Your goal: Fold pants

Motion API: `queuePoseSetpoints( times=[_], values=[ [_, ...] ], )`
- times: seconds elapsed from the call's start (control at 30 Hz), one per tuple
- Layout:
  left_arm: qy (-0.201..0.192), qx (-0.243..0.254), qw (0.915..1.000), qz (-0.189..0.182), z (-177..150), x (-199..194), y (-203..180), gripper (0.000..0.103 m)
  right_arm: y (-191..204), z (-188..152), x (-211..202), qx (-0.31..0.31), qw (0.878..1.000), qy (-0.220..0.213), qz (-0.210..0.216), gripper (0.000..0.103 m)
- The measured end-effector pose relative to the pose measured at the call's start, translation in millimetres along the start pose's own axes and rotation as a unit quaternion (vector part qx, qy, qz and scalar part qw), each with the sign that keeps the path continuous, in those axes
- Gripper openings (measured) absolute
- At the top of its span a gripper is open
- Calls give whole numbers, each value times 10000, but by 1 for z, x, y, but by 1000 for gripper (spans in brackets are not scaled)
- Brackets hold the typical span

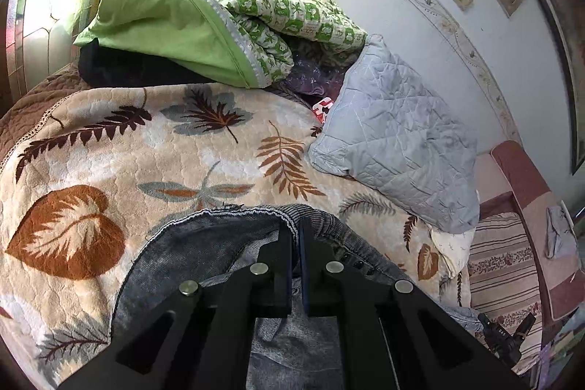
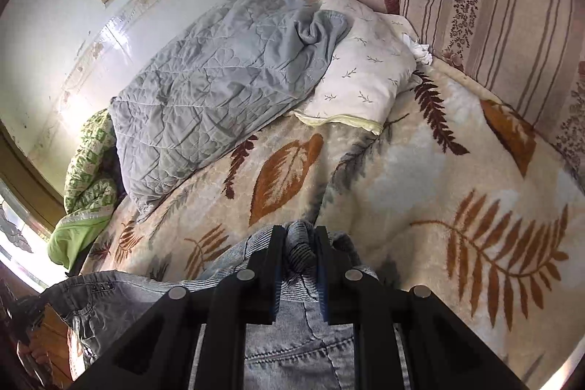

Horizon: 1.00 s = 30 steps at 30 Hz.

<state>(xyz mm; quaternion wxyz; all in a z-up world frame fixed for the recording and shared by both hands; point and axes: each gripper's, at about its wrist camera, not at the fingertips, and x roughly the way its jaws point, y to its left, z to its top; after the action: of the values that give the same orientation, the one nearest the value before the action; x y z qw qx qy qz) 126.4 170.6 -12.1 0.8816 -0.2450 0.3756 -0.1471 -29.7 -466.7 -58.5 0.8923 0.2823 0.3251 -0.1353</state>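
Faded grey-blue denim pants (image 1: pixel 204 243) lie on a cream fleece blanket with brown leaf print (image 1: pixel 109 148), held at one edge by both tools. Left gripper (image 1: pixel 295 233) pinches a thin fabric edge; right gripper (image 2: pixel 299 236) clamps a bunched fold. Beyond lies a grey quilted cover (image 2: pixel 204 90).

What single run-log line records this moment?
task: fold pants | left gripper: shut on jeans | right gripper: shut on jeans | surface: leaf-print blanket
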Motion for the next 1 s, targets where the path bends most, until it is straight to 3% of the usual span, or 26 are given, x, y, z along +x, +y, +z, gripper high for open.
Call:
queuePoseSetpoints(
  times=[0.2, 0.3, 0.5, 0.67, 0.8, 0.83, 0.87, 0.9, 0.93, 0.97, 1.0],
  values=[
    [-234, -69, 9993, -283, -51, -57, 27, 3, -26, -19, -50, 216, 9994, -127, 252, 16],
    [-141, -7, 9997, -183, -79, -80, 44, 3, -39, -32, -70, 214, 9994, -81, 272, 16],
    [562, 191, 9972, 453, -131, -102, 79, 3, -74, -78, -89, 116, 9978, 534, 377, 17],
    [1298, 79, 9853, 1111, -163, -94, 111, 5, -105, -113, -94, 104, 9907, 1216, 602, 20],
    [1244, 163, 9752, 1823, -167, -106, 121, 5, -127, -112, -110, 313, 9906, 1218, 533, 23],
    [1142, 210, 9731, 1989, -164, -112, 119, 5, -130, -108, -114, 361, 9911, 1139, 585, 25],
    [1018, 234, 9717, 2119, -161, -119, 117, 5, -131, -104, -117, 390, 9915, 1054, 649, 36],
    [881, 252, 9717, 2177, -157, -126, 113, 5, -129, -98, -117, 390, 9922, 974, 670, 60],
    [738, 264, 9731, 2166, -153, -132, 108, 5, -124, -92, -117, 352, 9937, 869, 612, 71],
    [632, 311, 9748, 2115, -150, -136, 101, 5, -118, -87, -115, 291, 9955, 718, 553, 80],
    [593, 419, 9762, 2046, -148, -136, 91, 5, -111, -80, -111, 222, 9962, 614, 569, 80]
  ],
)
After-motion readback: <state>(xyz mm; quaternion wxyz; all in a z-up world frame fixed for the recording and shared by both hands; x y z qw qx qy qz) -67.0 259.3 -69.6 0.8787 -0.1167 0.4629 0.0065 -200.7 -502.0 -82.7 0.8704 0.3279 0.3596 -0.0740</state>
